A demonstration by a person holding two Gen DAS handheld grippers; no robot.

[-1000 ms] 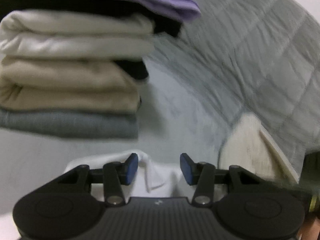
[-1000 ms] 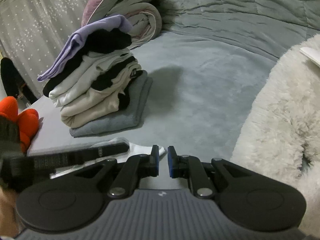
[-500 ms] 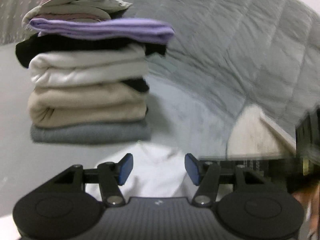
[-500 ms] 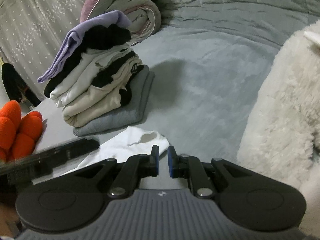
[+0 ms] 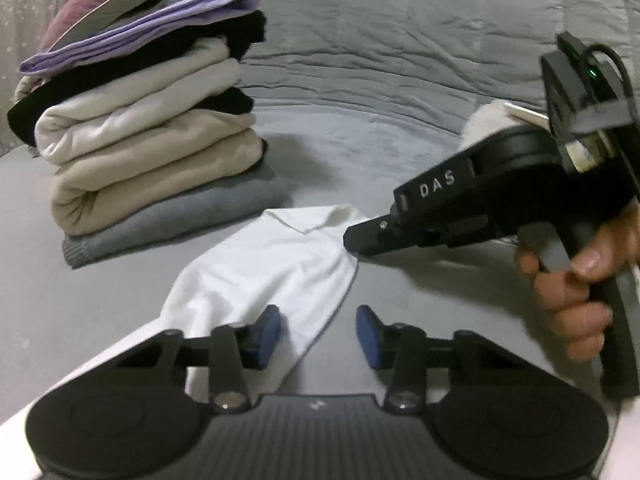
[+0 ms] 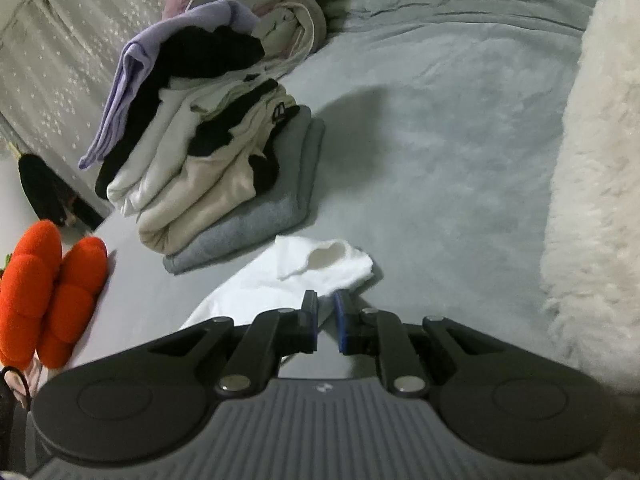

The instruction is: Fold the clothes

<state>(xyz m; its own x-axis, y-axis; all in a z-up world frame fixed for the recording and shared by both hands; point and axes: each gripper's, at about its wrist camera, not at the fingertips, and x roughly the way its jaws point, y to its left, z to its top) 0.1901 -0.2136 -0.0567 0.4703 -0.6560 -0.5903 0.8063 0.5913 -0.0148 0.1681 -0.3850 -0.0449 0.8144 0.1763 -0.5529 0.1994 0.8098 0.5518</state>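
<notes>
A white garment (image 5: 272,272) lies stretched out on the grey bed cover (image 5: 400,152), its collar end toward the stack of folded clothes (image 5: 152,140). My left gripper (image 5: 318,334) hovers low over the garment's near end. Its jaws are closing, the fabric's right edge runs between them, and the pads are clear of it. My right gripper (image 5: 352,240), held in a hand (image 5: 580,280), has its tip at the garment's right edge near the collar. In the right wrist view the right gripper (image 6: 326,312) shows only a narrow slit, with the white garment (image 6: 320,268) just beyond the tips.
The stack of folded clothes (image 6: 216,152) leans, lilac on top and grey at the bottom. A white fluffy blanket (image 6: 592,200) fills the right side. An orange plush toy (image 6: 48,288) sits at the bed's left edge. A quilted grey duvet (image 5: 400,20) lies behind.
The left gripper has pulled back from the stack and rolled, and its jaws have narrowed. The right gripper has sunk to the white garment's edge and now shows in the left wrist view.
</notes>
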